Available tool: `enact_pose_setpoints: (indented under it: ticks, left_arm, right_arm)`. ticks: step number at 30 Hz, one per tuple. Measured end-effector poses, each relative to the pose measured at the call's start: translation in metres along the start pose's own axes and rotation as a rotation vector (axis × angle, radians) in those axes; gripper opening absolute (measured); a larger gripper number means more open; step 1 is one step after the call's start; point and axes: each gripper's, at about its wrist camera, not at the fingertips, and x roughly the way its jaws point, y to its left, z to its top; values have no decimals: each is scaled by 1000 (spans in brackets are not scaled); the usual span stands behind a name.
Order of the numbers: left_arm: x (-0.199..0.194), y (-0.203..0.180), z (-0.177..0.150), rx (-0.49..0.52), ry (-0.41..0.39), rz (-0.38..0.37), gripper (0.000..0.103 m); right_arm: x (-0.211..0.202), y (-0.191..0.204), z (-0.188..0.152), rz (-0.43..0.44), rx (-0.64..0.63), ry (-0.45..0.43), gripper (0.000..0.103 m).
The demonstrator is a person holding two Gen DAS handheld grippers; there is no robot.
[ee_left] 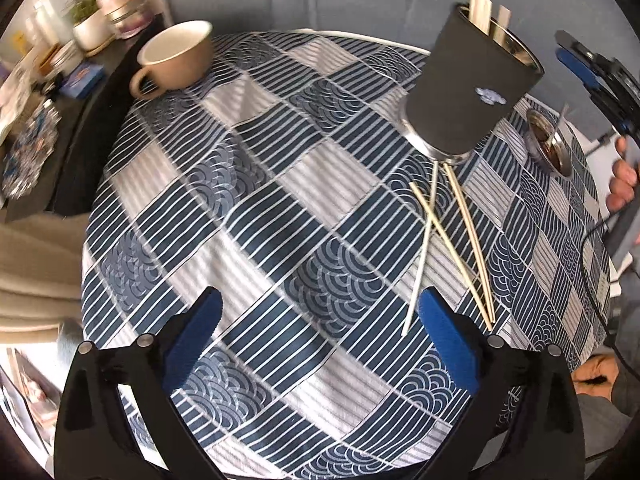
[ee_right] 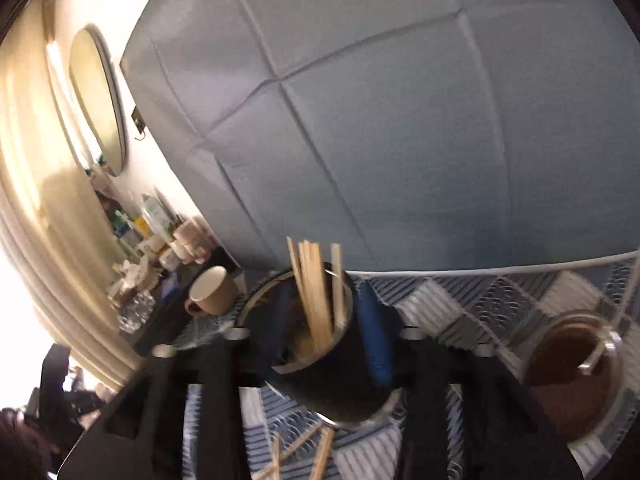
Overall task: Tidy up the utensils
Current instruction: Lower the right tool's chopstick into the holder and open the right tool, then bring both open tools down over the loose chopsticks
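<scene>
1. My left claw [ee_left: 320, 334] hangs wide open over the desk [ee_left: 248, 184], nothing between its blue pads [ee_left: 198, 340].
2. The loose chopsticks [ee_left: 452, 248], three of them, lie crossed on the cloth just in front of the black cup [ee_left: 474, 80]. One end of the bundle reaches toward the cup's base; the other ends point back at my left claw.
3. From the left claw they lie forward and to its right. The nearest tip sits just beside the right pad. Their long axes run roughly along my line of approach, not across it.
4. My right claw [ee_right: 328, 332] is closed on the black cup [ee_right: 320, 364], one finger inside the rim, one outside. The cup is tilted, and more chopsticks [ee_right: 316, 292] stand in it.
5. Judgement: the left claw is the free one and the nearer one, so the pick falls to it. It likely needs a shift to the right and a turn of the wrist so the pads close across a stick.
6. A beige mug [ee_left: 176, 58] stands well apart, to the far left of the cup. A small metal dish [ee_left: 550, 146] sits to the cup's right.
</scene>
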Motion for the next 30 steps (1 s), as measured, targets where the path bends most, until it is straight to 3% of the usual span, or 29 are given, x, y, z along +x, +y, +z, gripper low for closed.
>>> enact_pose_setpoints:
  ticks: [6, 11, 14, 19, 30]
  left_arm:
    - [21, -20, 11, 60, 35, -20, 97]
    - [41, -36, 12, 120, 69, -22, 97]
    - [49, -42, 14, 139, 66, -12, 97]
    - [68, -55, 14, 190, 93, -13, 97]
    - [96, -65, 17, 233, 117, 26, 97]
  right_arm:
    - [-24, -17, -36, -40, 83, 75, 55]
    - [-17, -23, -87, -138, 155, 243, 60]
    - [-5, -24, -111, -151, 216, 351, 62]
    - [18, -14, -137, -240, 158, 481, 62]
    - [58, 7, -153, -266, 78, 595, 62]
